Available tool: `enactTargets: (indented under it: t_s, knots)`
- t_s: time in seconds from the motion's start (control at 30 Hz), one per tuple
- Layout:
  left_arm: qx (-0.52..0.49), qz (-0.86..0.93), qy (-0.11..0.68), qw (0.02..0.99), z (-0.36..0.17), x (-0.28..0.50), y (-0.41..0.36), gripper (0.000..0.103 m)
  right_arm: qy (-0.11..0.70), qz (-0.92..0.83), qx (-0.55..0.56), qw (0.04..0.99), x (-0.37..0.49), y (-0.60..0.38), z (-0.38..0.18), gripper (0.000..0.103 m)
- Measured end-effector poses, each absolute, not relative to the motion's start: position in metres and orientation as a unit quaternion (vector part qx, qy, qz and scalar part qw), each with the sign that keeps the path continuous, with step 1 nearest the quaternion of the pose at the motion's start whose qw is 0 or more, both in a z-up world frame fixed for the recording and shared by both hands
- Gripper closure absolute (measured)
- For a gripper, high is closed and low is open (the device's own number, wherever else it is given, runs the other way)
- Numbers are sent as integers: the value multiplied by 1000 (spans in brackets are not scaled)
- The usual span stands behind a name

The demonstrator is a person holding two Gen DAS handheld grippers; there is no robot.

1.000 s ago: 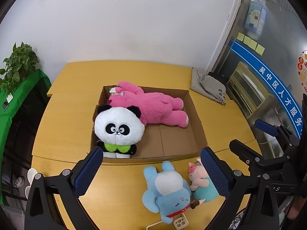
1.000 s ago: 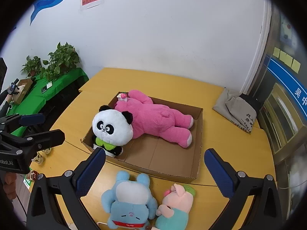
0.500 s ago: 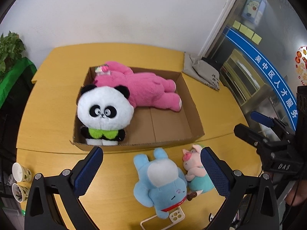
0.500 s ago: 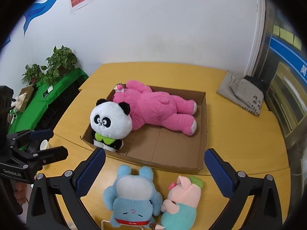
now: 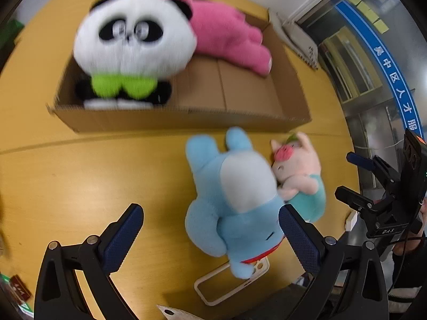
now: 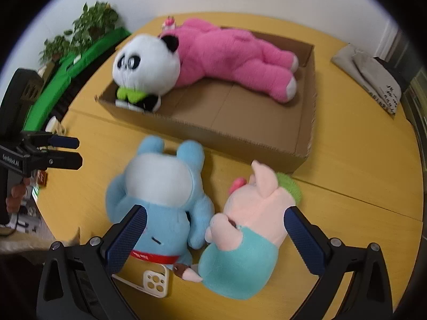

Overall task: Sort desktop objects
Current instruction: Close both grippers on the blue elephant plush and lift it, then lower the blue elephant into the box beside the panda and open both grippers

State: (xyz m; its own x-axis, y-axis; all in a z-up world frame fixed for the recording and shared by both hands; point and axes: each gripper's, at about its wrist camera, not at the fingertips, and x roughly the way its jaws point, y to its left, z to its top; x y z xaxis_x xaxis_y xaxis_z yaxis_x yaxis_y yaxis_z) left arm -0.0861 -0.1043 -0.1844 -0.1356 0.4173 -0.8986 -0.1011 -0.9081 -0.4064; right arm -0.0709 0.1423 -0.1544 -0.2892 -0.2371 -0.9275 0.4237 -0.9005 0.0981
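A blue plush [image 5: 234,200] [image 6: 162,200] and a pink pig plush in teal [image 5: 299,176] [image 6: 250,229] lie side by side on the yellow table in front of a cardboard box [image 5: 186,117] [image 6: 213,133]. The box holds a panda plush [image 5: 133,42] [image 6: 146,64] and a big pink plush [image 5: 226,32] [image 6: 234,53]. My left gripper [image 5: 210,229] is open, low over the blue plush, its right finger beside it. My right gripper [image 6: 216,232] is open, its fingers either side of both plushes. A white phone case [image 5: 229,282] [image 6: 154,280] lies partly under the blue plush.
A grey cloth bag [image 6: 371,74] [image 5: 296,37] lies at the table's far right. Potted plants [image 6: 90,24] on a green-covered table [image 6: 53,88] stand to the left. Paper cups [image 6: 53,125] sit past the left edge. A glass door with a blue sign [image 5: 395,85] is on the right.
Both grippers have dropped down and forward toward the blue and pig plushes, which now look much larger. The plushes and the box contents have not moved.
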Motion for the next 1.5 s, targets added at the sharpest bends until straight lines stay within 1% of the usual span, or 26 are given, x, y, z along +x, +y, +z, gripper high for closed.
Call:
enactTargets:
  t_s: [0.03,0.13,0.17,0.2,0.23,0.27,0.3,0.4,0.5,0.83,0.87,0.9,0.93,0.97,1.0,1.03,1.07,1.1,1.17,1.27,1.43,1.5]
  knots:
    - [-644,733,-129,178,-196,-85,-104,3,90,-794,564,211,-70,140,-161,3]
    - [-672,701,-146,190,-230,-85,-99,9,107,-786,569,219,-71,133,-173,4]
    - [-683,688,-151,194,-243,-85,-97,15,111,-785,568,221,-73,131,-174,4]
    - [-691,680,-148,194,-252,-84,-94,26,114,-785,566,224,-74,129,-175,4]
    - [-700,674,-137,191,-261,-84,-91,34,117,-784,566,228,-75,127,-176,3]
    - [-708,668,-126,190,-269,-83,-87,54,120,-781,567,232,-77,125,-178,3]
    - [-712,665,-118,193,-274,-83,-84,65,125,-778,569,234,-78,123,-181,3]
    - [-719,661,-99,191,-281,-83,-79,68,131,-769,577,241,-81,118,-188,3]
    - [-720,661,-104,186,-282,-83,-85,71,129,-762,582,252,-83,113,-192,3]
    - [-711,680,-92,155,-276,-78,-127,72,142,-733,595,297,-85,72,-215,4]
    - [-711,680,-92,157,-276,-78,-127,72,140,-729,600,297,-88,66,-222,7]
    - [-710,680,-91,158,-276,-78,-128,72,134,-725,607,296,-92,62,-232,13]
    - [-710,680,-90,158,-276,-78,-127,72,128,-721,615,293,-96,59,-240,24]
    - [-710,680,-89,159,-275,-78,-125,72,119,-716,624,289,-99,58,-251,31]
    - [-710,680,-88,160,-275,-77,-123,72,108,-709,636,286,-102,57,-262,48]
    - [-710,680,-86,161,-275,-77,-122,72,98,-699,648,284,-104,57,-273,58]
    - [-709,681,-86,163,-274,-77,-120,72,91,-691,658,284,-104,57,-282,63]
    - [-707,682,-87,167,-272,-76,-118,72,85,-687,663,284,-103,58,-286,73]
    - [-702,686,-83,172,-265,-76,-115,72,73,-686,665,285,-102,60,-286,75]
    - [-682,704,-74,183,-230,-76,-107,73,63,-702,649,288,-101,64,-265,78]
    - [-647,733,-60,201,-172,-76,-93,74,35,-757,584,292,-101,88,-183,79]
    - [-619,755,-50,210,-136,-86,-87,74,23,-784,551,286,-108,101,-145,79]
